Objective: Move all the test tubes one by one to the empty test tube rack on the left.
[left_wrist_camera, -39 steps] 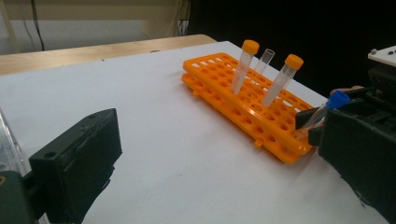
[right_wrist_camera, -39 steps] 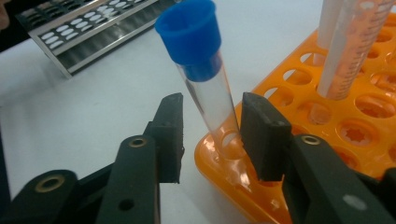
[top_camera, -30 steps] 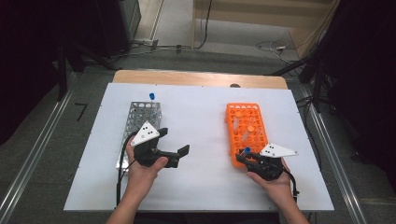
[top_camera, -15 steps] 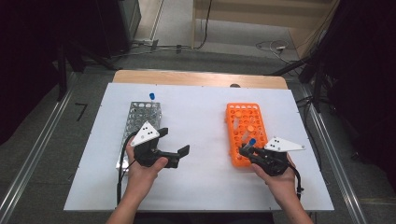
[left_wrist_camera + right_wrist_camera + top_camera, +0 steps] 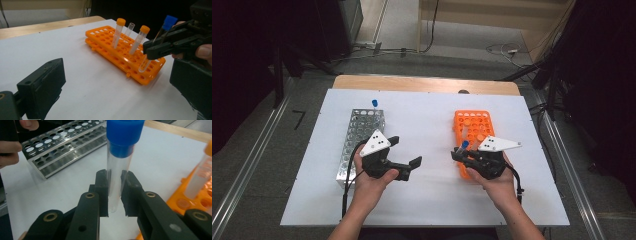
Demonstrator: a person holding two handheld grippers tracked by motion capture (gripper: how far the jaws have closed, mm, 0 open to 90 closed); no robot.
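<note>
Your right gripper (image 5: pixel 115 195) is clamping the upright blue-capped tube (image 5: pixel 120 162) just above the orange rack (image 5: pixel 125 57). Your left gripper (image 5: pixel 404 157) is waiting with jaws apart, nearer the steel rack (image 5: pixel 362 135).

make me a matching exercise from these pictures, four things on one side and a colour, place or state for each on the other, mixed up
Things:
1. blue-capped tube
2. orange rack
3. metal rack
4. left gripper

Descriptions:
a. fingers apart, nothing between them
b. clamped in the right gripper, lifted clear of the table
c. silver, on the left side of the white table
d. holds two orange-capped tubes and one uncapped tube

Pairs: 1-b, 2-d, 3-c, 4-a
</note>
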